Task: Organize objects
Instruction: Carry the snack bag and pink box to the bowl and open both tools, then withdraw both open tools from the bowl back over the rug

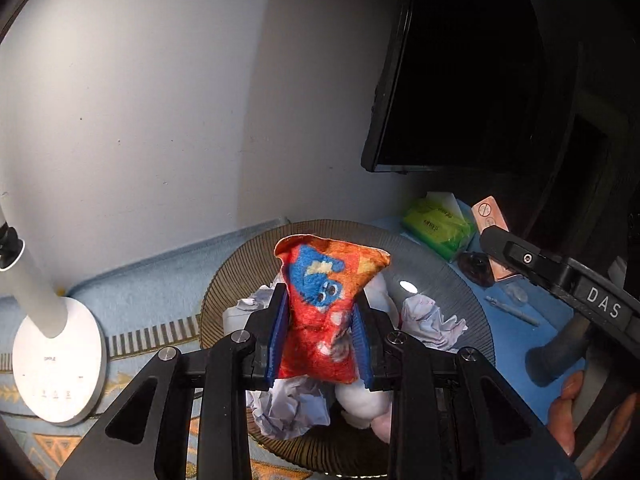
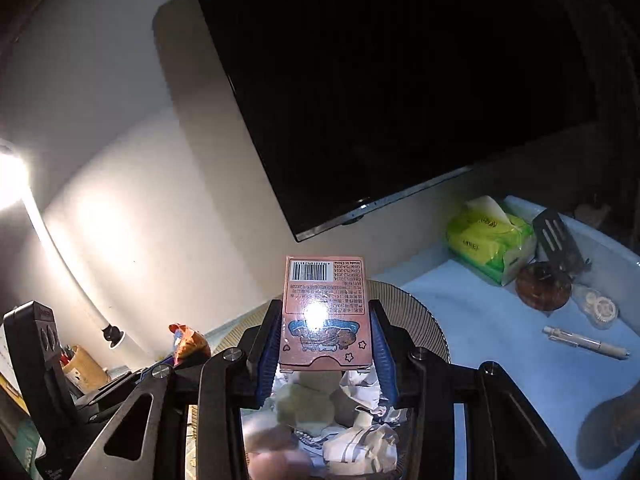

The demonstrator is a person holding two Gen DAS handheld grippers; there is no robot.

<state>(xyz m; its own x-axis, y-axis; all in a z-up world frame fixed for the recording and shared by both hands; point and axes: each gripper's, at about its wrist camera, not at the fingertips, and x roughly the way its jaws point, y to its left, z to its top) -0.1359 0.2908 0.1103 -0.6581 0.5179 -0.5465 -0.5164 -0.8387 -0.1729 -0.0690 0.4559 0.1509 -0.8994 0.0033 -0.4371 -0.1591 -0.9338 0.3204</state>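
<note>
The left gripper (image 1: 320,336) squeezes a small red and orange snack bag (image 1: 326,312) with a blue cartoon face between its blue pads, so its jaws are closed on the bag. The bag stands upright above a round bin (image 1: 448,280) full of crumpled paper balls (image 1: 430,322). The right gripper (image 2: 326,344) squeezes a small pink card box (image 2: 326,312) the same way, also above the bin. The box shows a barcode, the words "Made in China", tiny print that is too small to read, and a cartoon drawing with stars and hearts. In the left view the right gripper's black arm reads "DAS" on its side. Beside the bin, a blue surface (image 2: 500,344) holds a green tissue pack (image 2: 486,240), a round brown thing (image 2: 542,286), a correction tape (image 2: 598,306) and a white pen (image 2: 586,343). A white lamp (image 1: 56,360) stands to the left, and a dark screen (image 2: 400,80) hangs on the wall.
</note>
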